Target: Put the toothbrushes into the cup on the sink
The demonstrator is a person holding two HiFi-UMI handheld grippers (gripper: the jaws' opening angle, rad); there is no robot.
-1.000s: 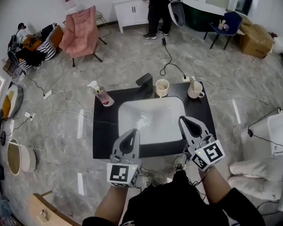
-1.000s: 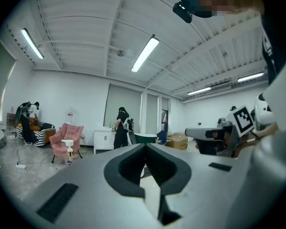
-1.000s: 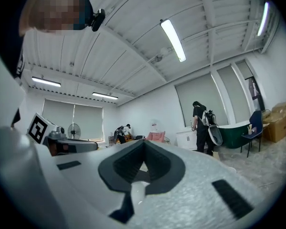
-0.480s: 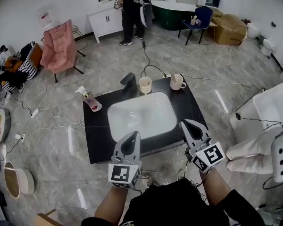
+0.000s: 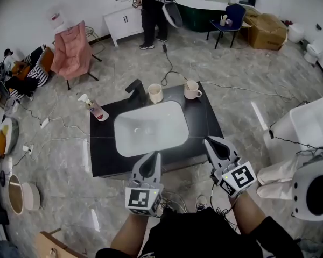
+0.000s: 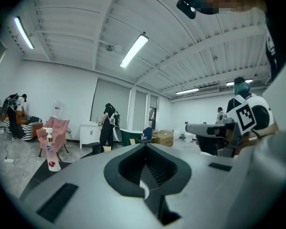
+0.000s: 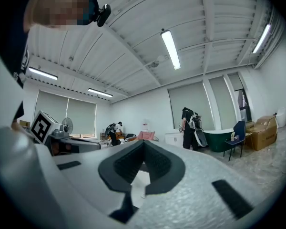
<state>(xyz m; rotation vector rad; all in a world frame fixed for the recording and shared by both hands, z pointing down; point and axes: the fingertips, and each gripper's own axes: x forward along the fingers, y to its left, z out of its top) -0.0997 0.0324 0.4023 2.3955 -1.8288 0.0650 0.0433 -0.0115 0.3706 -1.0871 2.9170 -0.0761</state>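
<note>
The black sink counter (image 5: 102, 155) with its white basin (image 5: 148, 128) stands ahead of me on the floor. At its far edge are a black faucet (image 5: 135, 90), a cream cup (image 5: 155, 93) and a white mug (image 5: 192, 91) with a thin stick-like handle poking out. My left gripper (image 5: 153, 156) and right gripper (image 5: 209, 142) hover at the counter's near edge, both shut and empty. In the left gripper view the jaws (image 6: 144, 147) meet with nothing between them. The right gripper view shows the same (image 7: 144, 144).
A soap bottle (image 5: 94, 109) stands on the counter's far left corner. Cables trail over the marble floor around the counter. A person (image 5: 151, 9) stands by a white cabinet at the back, with a pink chair (image 5: 70, 52) to the left. White fixtures (image 5: 312, 192) sit at the right.
Both grippers have drawn back from over the basin to the counter's near edge. The counter now sits farther up and to the left in the head view. Both stay shut.
</note>
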